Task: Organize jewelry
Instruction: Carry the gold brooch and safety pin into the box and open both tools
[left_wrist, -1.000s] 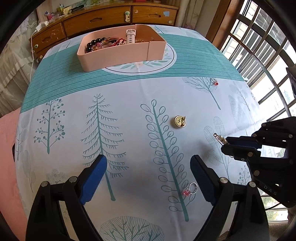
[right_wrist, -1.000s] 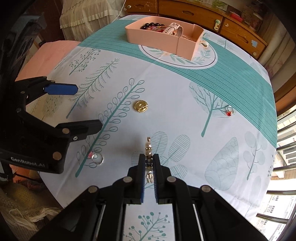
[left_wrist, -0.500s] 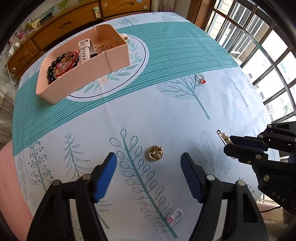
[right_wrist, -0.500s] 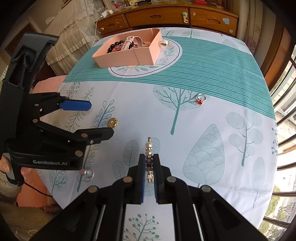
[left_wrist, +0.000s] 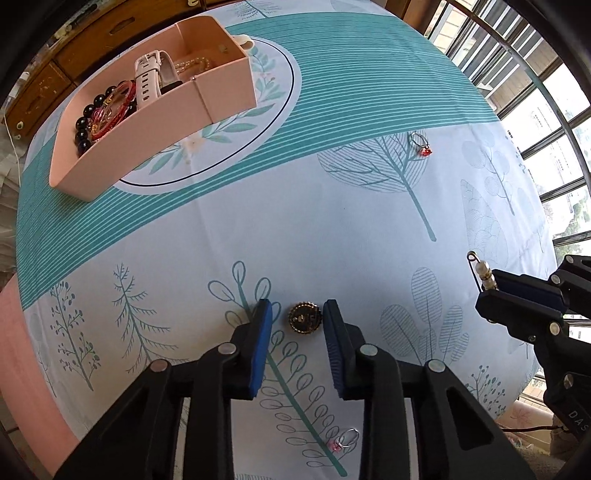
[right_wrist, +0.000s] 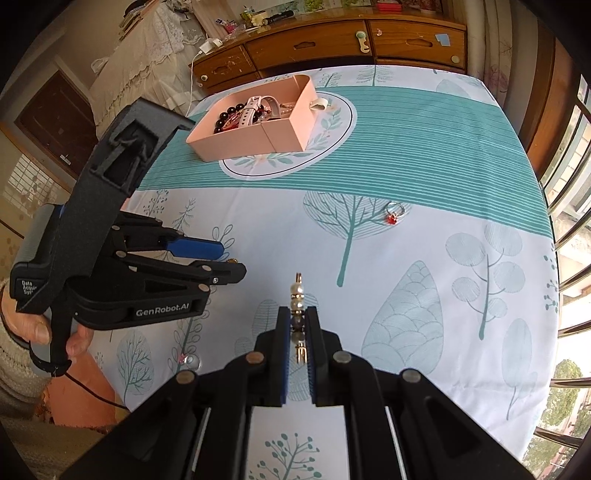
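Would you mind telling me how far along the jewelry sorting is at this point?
Done: the pink box already holds a bead bracelet and a watch. In hand: the right gripper is shut on a pearl pin, and the left gripper is open around the gold brooch on the cloth. Left: the red-stone ring and the pink-stone ring lie loose on the table.

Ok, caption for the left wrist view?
Open left gripper straddles a gold brooch on the tablecloth, pink jewelry box beyond.
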